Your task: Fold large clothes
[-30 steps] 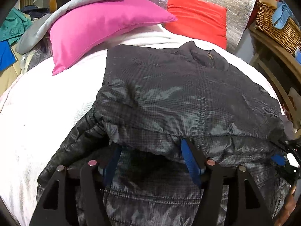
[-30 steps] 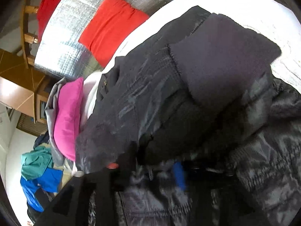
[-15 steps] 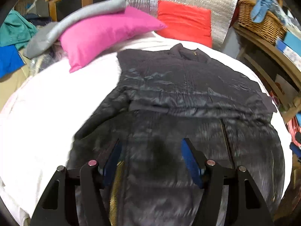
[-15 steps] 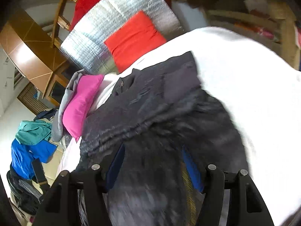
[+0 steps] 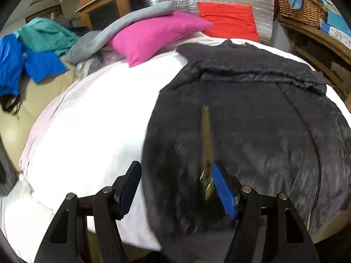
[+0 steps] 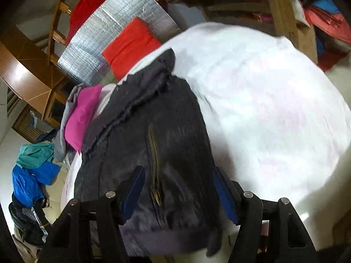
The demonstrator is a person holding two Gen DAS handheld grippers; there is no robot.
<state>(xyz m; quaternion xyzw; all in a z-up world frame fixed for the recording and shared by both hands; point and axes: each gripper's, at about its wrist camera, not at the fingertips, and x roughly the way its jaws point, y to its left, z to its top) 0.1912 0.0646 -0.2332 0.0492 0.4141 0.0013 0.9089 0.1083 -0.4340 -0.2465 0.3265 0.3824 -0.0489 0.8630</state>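
While a white-covered bed [image 5: 92, 118] fills both views, a dark quilted jacket [image 5: 252, 131] lies spread on it, collar toward the far pillows and hem nearest the cameras, its long axis running away from both tools. The left hand-held gripper [image 5: 175, 188] hangs over the jacket's left hem edge, jaws spread and gripping nothing; the right hand-held gripper [image 6: 178, 194] straddles the right hem, jaws having just opened, nothing pinched. Neither looks nearer. A pink pillow [image 5: 158, 32] and red cushion [image 5: 228, 19] sit beyond the collar, likely clear of any fold.
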